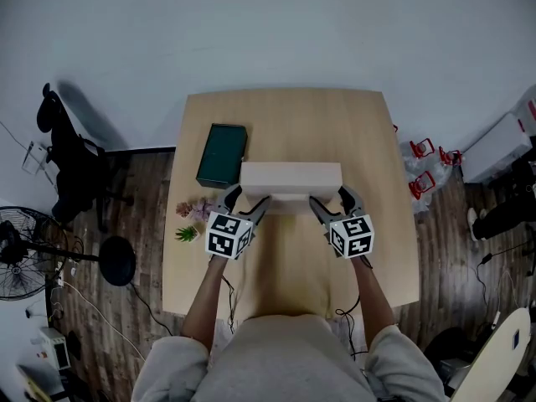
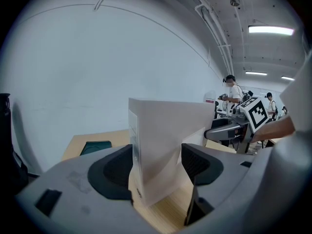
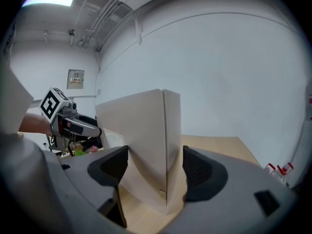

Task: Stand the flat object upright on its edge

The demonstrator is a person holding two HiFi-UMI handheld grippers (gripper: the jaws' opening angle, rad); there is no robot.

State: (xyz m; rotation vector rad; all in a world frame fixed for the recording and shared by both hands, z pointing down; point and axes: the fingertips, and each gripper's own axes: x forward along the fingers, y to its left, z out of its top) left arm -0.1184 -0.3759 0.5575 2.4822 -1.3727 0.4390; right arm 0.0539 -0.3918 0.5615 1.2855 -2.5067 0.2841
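Left hand-held gripper, right hand-held gripper clamp matte beige rectangular box.

The head view looks steeply down from above the near edge of the counter and takes in its whole top. Each gripper view sits low and close behind its own jaws, facing the far wall. All three share the pale box. The left gripper view catches the right gripper, and the right gripper view catches the left gripper.
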